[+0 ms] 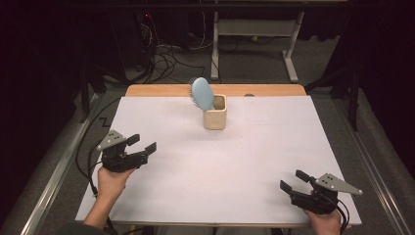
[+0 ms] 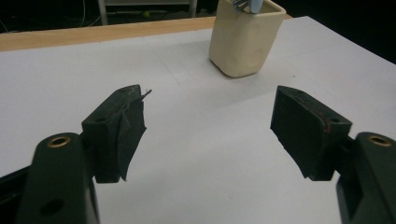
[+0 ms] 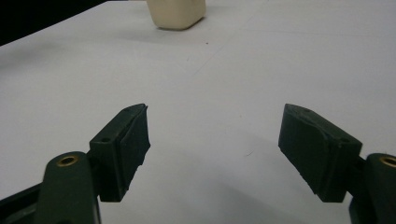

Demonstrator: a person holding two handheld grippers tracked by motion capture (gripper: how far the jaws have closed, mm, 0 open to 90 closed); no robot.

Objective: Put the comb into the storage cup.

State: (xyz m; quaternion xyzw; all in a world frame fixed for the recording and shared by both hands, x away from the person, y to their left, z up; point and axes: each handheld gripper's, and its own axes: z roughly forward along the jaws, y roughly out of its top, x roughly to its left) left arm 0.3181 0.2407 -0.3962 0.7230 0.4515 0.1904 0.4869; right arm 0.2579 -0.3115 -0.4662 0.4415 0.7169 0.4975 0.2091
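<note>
room: dark | floor: grey, cables | white desk frame

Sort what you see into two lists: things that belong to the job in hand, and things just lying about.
In the job:
- blue hairbrush, standing in the cup
- cream cup
- left gripper, open
- right gripper, open

Lying about:
- cables on the floor
- white table frame behind
</note>
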